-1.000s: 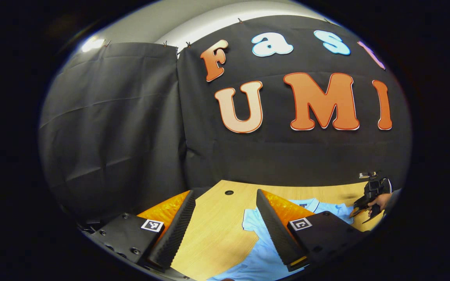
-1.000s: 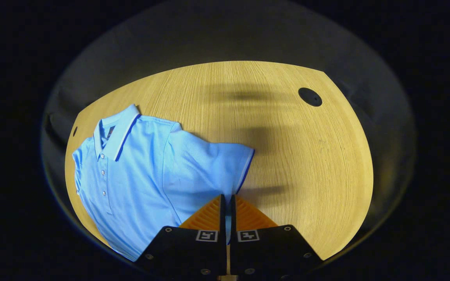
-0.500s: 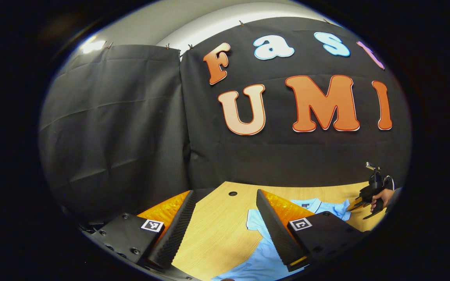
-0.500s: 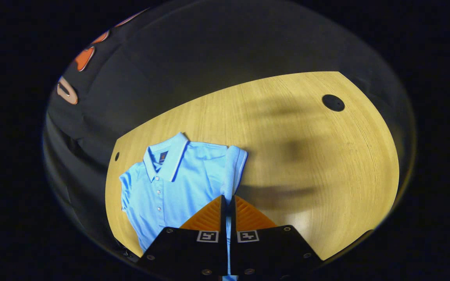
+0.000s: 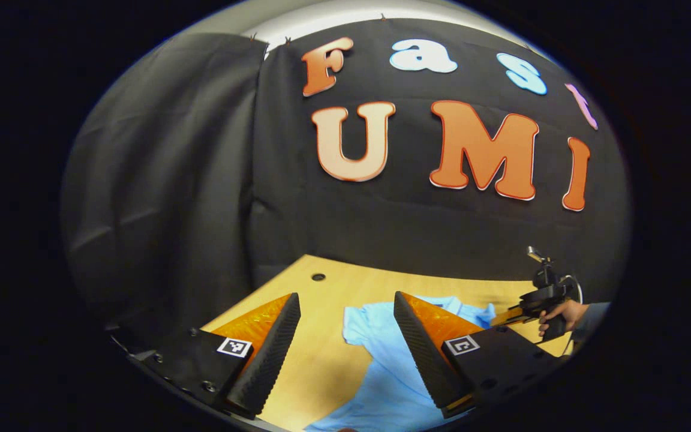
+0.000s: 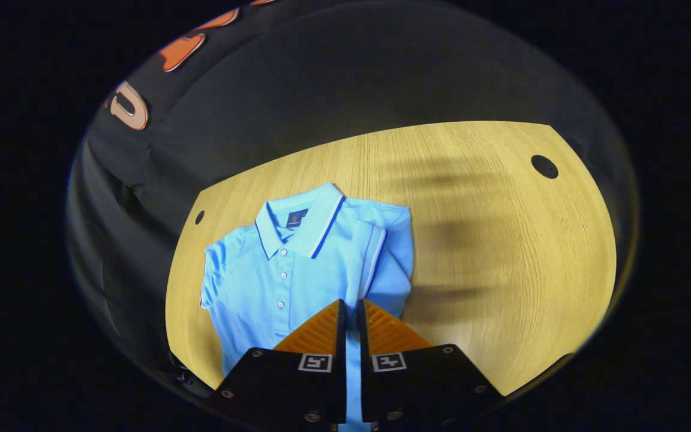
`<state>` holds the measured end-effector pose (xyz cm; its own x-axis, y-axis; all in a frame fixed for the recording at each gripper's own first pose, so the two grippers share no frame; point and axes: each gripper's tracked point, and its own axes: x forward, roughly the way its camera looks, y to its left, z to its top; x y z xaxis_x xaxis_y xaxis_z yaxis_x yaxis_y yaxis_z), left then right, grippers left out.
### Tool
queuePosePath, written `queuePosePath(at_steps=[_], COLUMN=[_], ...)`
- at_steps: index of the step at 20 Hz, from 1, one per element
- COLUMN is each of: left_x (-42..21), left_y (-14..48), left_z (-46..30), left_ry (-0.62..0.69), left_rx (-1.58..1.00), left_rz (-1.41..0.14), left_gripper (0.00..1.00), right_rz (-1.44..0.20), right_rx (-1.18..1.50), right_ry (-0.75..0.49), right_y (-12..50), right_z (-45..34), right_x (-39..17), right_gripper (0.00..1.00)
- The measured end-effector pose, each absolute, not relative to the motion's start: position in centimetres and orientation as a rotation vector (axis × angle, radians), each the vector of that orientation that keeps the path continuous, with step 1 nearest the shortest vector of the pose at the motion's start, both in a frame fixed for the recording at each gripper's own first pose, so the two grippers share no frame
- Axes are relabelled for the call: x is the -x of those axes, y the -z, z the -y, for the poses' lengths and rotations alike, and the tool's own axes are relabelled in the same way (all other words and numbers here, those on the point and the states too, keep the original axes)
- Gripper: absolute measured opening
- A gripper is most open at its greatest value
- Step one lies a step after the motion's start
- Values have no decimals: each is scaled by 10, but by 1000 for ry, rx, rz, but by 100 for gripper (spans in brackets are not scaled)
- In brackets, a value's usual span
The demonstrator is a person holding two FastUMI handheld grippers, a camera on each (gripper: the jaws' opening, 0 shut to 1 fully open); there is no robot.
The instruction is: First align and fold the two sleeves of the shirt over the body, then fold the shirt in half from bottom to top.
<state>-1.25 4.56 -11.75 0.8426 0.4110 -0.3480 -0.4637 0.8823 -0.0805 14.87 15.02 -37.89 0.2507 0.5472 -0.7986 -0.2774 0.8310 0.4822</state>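
A light blue polo shirt (image 6: 273,288) lies face up on the wooden table (image 6: 501,270), collar (image 6: 300,222) toward the wall. My right gripper (image 6: 350,302) is shut on the sleeve (image 6: 369,252), which is turned over the body beside the button placket. The other sleeve (image 6: 210,270) lies flat, spread outward. In the left gripper view my left gripper (image 5: 345,297) hovers open above the table, with the shirt (image 5: 381,372) between and under its fingers. Farther right there, a hand (image 5: 561,313) holds the right gripper (image 5: 510,316) over the shirt.
Black cloth walls close in the table at the back and left. A round cable hole (image 6: 544,166) sits in the far right part of the table, and a smaller hole (image 6: 200,216) lies near the shirt's shoulder. Bare wood stretches right of the shirt.
My right gripper has lifted the sleeve and carried it inward over the shirt's body. My left gripper has stayed open and shifted a little, tilting down toward the table.
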Motion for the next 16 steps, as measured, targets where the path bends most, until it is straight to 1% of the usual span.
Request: queuePosePath(at_steps=[2, 4, 5, 8, 9, 10, 12, 13, 15, 16], left_x=[-9, -28, -34, -63, -71, -80, -98, -105, -126, -130], left_y=[133, 145, 149, 174, 185, 195, 214, 227, 250, 263], left_z=[-57, -71, -80, -102, -103, -105, -113, -115, -118, -115], left_ry=[-401, -368, -356, -321, -295, -273, -251, -242, -204, -182], left_rx=[245, 278, 281, 302, 324, 348, 371, 371, 362, 357], left_rz=[-369, -398, -417, -484, -524, -562, -633, -674, -749, -804], left_gripper=[100, 96, 96, 96, 97, 99, 100, 100, 100, 100], right_rz=[-1160, -1138, -1133, -1097, -1087, -1062, -1004, -978, -929, -905], right_rx=[-261, -262, -256, -227, -222, -226, -229, -226, -216, -215], right_ry=[-590, -600, -598, -561, -533, -509, -461, -439, -392, -358], right_y=[365, 351, 348, 340, 335, 328, 314, 306, 292, 284], right_z=[-160, -166, -167, -162, -157, -152, -141, -134, -117, -108], right_x=[-143, -136, -132, -130, -130, -131, -135, -137, -136, -134], right_gripper=[13, 21, 28, 39, 46, 49, 66, 84, 89, 90])
